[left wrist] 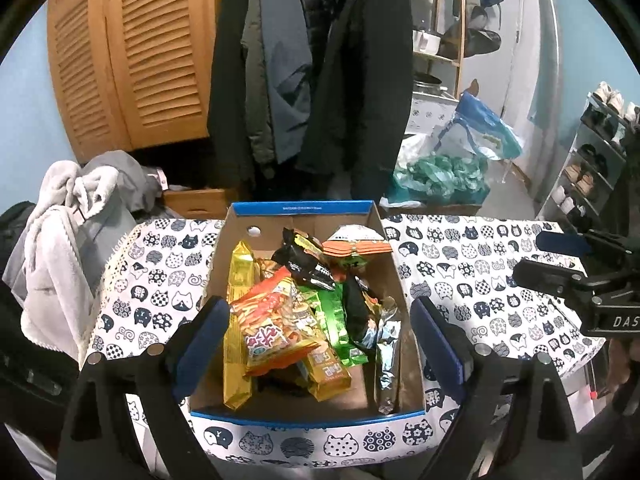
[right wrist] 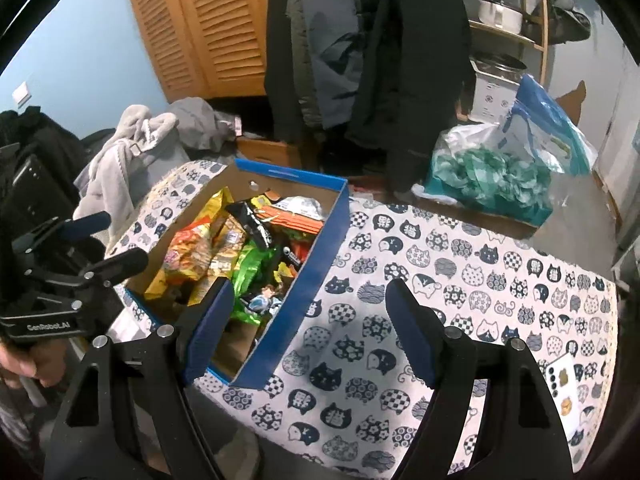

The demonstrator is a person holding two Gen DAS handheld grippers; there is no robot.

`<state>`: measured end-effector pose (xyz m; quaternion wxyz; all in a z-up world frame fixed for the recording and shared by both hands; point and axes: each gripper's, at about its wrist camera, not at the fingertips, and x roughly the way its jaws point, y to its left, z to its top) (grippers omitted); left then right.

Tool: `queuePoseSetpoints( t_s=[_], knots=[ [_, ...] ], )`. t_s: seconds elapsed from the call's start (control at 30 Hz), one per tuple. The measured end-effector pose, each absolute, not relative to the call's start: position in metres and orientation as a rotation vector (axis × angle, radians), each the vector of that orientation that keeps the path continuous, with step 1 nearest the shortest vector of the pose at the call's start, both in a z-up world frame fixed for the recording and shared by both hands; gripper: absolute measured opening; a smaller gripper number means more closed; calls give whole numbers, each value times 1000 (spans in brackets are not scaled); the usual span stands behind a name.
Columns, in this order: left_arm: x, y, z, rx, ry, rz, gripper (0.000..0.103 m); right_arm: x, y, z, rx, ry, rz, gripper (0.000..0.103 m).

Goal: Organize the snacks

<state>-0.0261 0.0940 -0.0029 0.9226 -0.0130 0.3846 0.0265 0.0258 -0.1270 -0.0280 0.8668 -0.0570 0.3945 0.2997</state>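
A cardboard box with a blue rim (left wrist: pixel 304 208) (right wrist: pixel 320 248) stands on the cat-print tablecloth (left wrist: pixel 480 264) (right wrist: pixel 440 280). It holds several snack packets: an orange bag (left wrist: pixel 276 316) (right wrist: pixel 188 252), a long yellow packet (left wrist: pixel 238 320), green packets (left wrist: pixel 332 320) (right wrist: pixel 256 276), a black packet (left wrist: pixel 304 264) and a silver wrapper (left wrist: pixel 386 356). My left gripper (left wrist: pixel 320 332) (right wrist: pixel 112 240) hovers over the box, open wide, with nothing between its pads. My right gripper (right wrist: pixel 312 328) (left wrist: pixel 548 258) is open too, empty, over the box's right wall and the cloth beside it.
Dark coats (left wrist: pixel 320 80) hang behind the table. A chair draped with grey clothes (left wrist: pixel 72 220) is at the left. Plastic bags (right wrist: pixel 500 172) lie beyond the far right corner, and a shoe rack (left wrist: pixel 592 160) stands at right. A small card (right wrist: pixel 560 380) lies near the table's right edge.
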Motion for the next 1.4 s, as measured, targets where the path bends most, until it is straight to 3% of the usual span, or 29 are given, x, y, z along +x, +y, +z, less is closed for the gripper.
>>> queuePoseSetpoints(
  t_s=[1.4],
  knots=[
    [-29, 81, -1, -1, 803, 40, 93, 22, -118, -33, -127, 852, 641, 78]
  ],
)
